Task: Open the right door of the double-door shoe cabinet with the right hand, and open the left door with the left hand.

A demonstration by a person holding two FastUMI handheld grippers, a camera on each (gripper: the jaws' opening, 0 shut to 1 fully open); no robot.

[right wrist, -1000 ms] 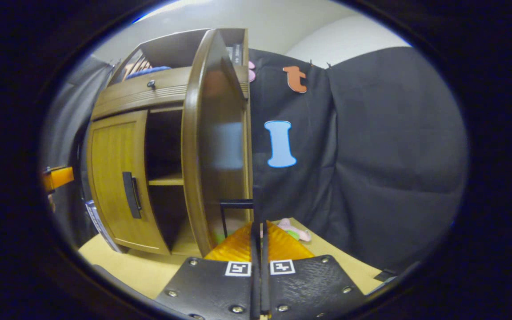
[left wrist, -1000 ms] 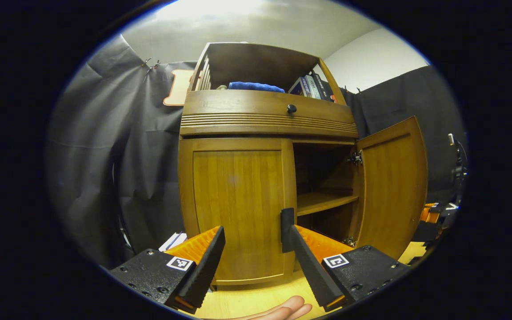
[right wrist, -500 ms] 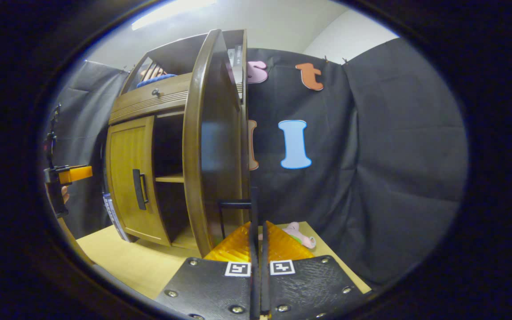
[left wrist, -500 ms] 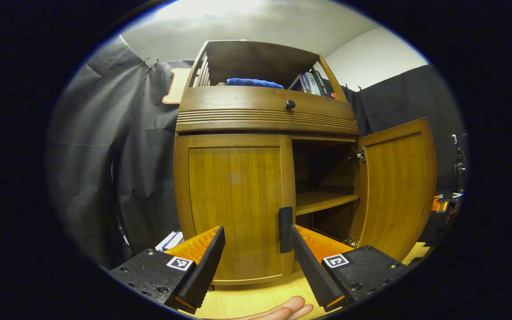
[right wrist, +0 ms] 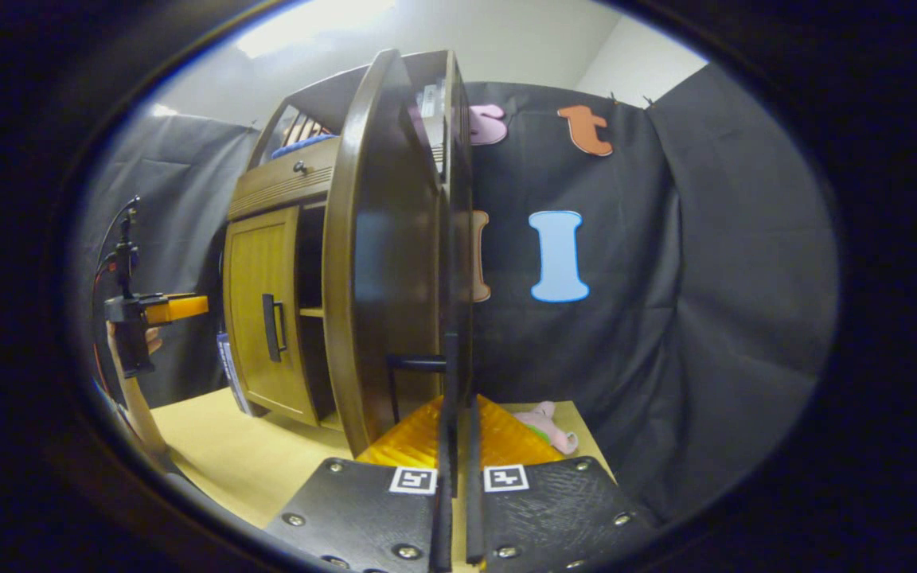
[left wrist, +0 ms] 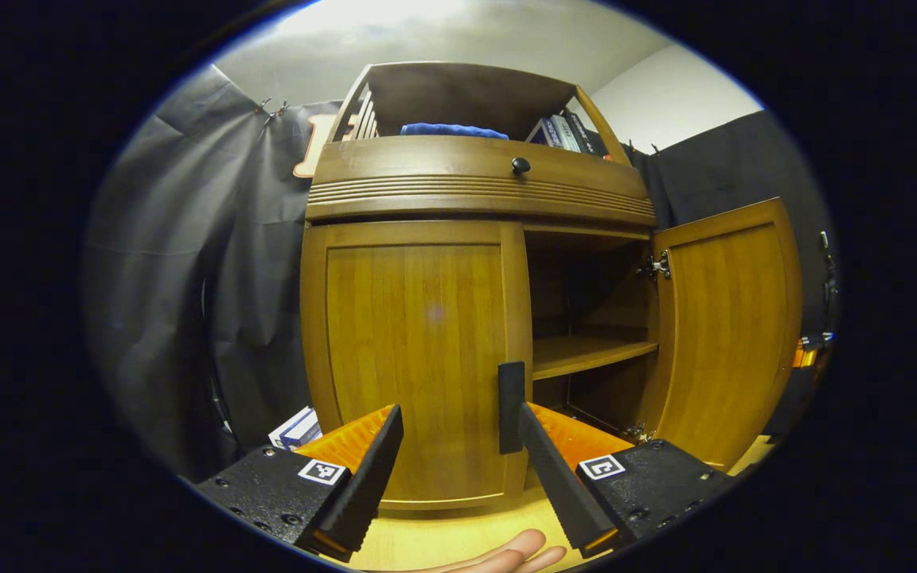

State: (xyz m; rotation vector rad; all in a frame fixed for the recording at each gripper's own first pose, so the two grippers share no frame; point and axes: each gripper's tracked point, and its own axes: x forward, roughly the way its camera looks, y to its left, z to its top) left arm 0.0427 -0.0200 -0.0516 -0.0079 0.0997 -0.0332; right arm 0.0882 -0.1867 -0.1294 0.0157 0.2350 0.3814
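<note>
1. Shoe cabinet [left wrist: 474, 199] is seen standing on the wooden surface [right wrist: 220, 446]; right door [left wrist: 725, 326] is swung wide open, inner shelf [left wrist: 586, 352] exposed.
2. Left door [left wrist: 415, 358] is seen shut; its handle [left wrist: 511, 407] is framed just ahead of the left claw [left wrist: 450, 446], whose fingers are spread wide, nothing gripped.
3. Right claw [right wrist: 456, 446] is pinched narrow on the right door's handle [right wrist: 419, 364], near the door's edge.

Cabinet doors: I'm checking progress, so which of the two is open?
The right door is open, swung out and showing the inner shelf. The left door sits flush and closed.
</note>
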